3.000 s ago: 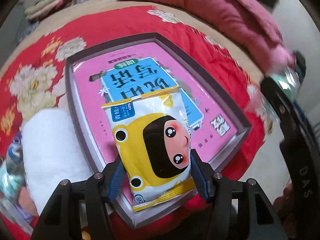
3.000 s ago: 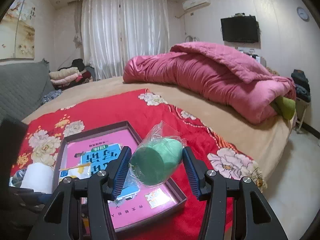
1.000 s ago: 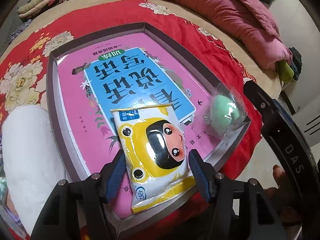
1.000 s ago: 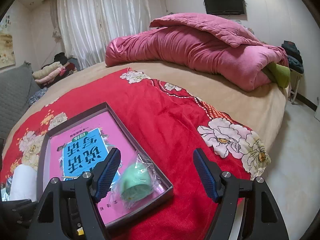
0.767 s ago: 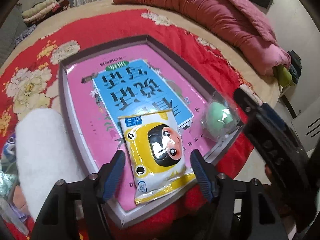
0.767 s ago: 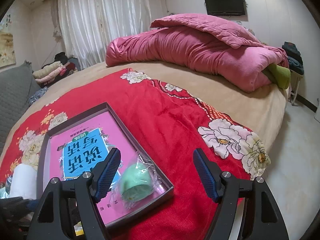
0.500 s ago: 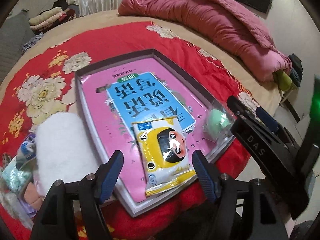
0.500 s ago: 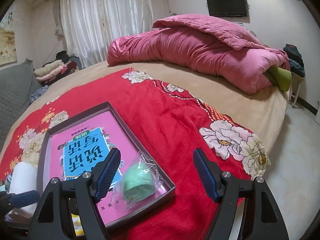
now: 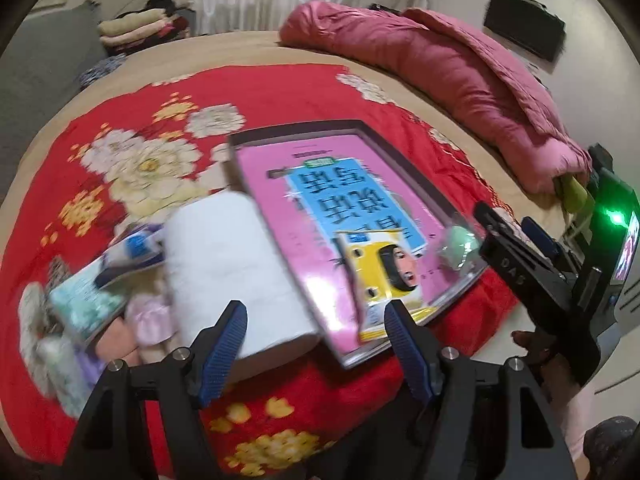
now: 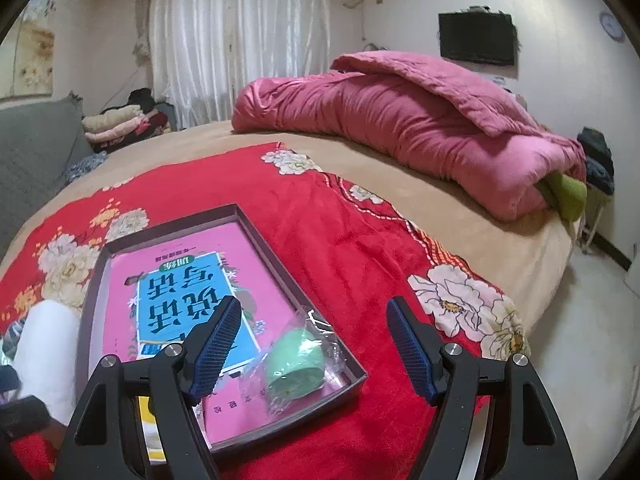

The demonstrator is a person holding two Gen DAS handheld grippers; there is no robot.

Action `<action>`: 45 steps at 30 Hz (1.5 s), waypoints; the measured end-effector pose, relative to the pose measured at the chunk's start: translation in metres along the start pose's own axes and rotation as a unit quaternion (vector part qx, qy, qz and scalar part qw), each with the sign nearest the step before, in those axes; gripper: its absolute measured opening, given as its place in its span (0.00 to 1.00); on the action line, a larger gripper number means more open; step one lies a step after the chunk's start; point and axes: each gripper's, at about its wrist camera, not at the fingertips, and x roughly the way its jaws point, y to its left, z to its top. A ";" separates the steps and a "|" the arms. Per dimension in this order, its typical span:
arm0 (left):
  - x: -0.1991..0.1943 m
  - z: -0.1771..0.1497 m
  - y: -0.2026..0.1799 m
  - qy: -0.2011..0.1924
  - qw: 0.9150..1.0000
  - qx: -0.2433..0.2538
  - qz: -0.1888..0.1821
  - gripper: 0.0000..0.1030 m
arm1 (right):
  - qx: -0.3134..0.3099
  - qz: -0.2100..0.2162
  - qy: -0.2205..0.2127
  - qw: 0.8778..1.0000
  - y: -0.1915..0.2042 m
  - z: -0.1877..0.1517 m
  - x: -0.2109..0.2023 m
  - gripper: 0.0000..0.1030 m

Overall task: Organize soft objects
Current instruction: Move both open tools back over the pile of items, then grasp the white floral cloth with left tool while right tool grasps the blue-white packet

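Observation:
A dark-rimmed tray (image 9: 304,126) (image 10: 276,248) with a pink and blue book cover in its bottom lies on the red flowered blanket. In it lie a yellow cartoon packet (image 9: 384,276) at the near edge and a green soft piece in a clear bag (image 9: 458,246) (image 10: 296,360) in the near right corner. My left gripper (image 9: 314,332) is open and holds nothing; it hangs over the near end of a white roll (image 9: 228,264) lying left of the tray. My right gripper (image 10: 314,320) is open above the green bag without touching it.
Several small soft packets (image 9: 88,300) are piled left of the white roll. A rolled pink quilt (image 10: 400,128) lies across the far side of the bed. Folded clothes (image 10: 116,124) are stacked at the back left. The bed ends at the right, with floor (image 10: 580,340) beyond.
My left gripper let go of the yellow packet, left it in the tray, then drew back, rose and swung left over the white roll. The right gripper released the green bag earlier and has stayed put.

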 end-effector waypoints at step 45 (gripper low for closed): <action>-0.051 -0.097 0.256 -0.040 0.965 -0.260 -0.016 0.69 | -0.331 0.199 -0.063 0.920 0.222 -0.054 -0.137 0.74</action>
